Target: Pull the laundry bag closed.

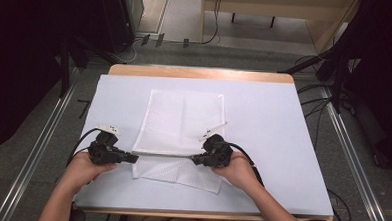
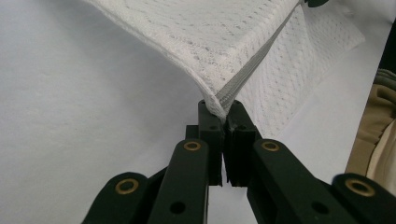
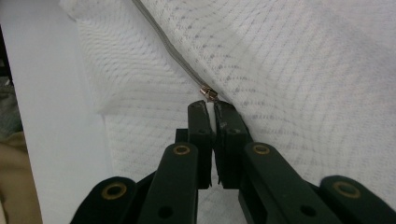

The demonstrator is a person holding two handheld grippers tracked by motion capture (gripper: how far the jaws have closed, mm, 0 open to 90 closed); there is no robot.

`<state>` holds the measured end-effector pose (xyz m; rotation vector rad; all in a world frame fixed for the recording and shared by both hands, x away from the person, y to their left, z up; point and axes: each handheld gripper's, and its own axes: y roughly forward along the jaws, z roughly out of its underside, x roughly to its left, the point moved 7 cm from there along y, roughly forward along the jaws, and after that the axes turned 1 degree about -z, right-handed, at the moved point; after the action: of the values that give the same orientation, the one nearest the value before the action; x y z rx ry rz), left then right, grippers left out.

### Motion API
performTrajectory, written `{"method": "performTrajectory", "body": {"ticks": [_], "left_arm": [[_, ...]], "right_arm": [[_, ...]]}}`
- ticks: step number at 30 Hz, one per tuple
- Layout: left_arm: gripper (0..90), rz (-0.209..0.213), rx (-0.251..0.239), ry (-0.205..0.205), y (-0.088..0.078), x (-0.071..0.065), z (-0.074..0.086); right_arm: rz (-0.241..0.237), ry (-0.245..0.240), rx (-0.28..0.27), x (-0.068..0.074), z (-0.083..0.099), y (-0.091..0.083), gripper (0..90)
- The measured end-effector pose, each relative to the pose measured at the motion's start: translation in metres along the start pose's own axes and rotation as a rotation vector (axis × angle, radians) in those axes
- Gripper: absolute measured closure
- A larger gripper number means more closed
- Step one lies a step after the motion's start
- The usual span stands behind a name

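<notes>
Here a white mesh zipper bag (image 1: 180, 135) lies flat in the middle of the desk (image 1: 263, 138), which is covered with a pale sheet, and both claws meet it along its grey zipper (image 1: 162, 154) near the person's edge. The left claw (image 1: 131, 158) sits at the bag's left end, and in the left gripper view its jaws are pressed together on the corner of the mesh bag (image 2: 224, 51) where the zipper tape (image 2: 247, 77) ends, lifting that corner slightly off the desk. The right claw (image 1: 197, 160) points leftward from the bag's right part; in the right gripper view its jaws are closed on the white pull tab just below the small metal zipper slider (image 3: 208, 94), with mesh fabric spreading on either side. The two claws face each other along the zipper line, well apart.
</notes>
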<state>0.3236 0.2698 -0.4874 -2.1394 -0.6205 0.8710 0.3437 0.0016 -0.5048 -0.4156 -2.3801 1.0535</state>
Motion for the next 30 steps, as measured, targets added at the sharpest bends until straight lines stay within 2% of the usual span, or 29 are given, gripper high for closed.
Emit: {"method": "performTrajectory", "body": {"ticks": [9, 22, 30], "left_arm": [[87.9, 0.000, -0.001, 0.000, 0.001, 0.000, 0.000], [87.9, 0.012, -0.007, 0.006, -0.001, 0.000, 0.000], [87.9, 0.013, -0.008, -0.013, -0.004, 0.002, 0.002]], "right_arm": [[0.014, 0.018, 0.003, -0.007, 0.013, -0.012, 88.3], [0.016, 0.020, 0.001, -0.008, 0.016, -0.021, 88.3], [0.016, 0.032, 0.005, -0.010, 0.021, -0.025, 88.3]]}}
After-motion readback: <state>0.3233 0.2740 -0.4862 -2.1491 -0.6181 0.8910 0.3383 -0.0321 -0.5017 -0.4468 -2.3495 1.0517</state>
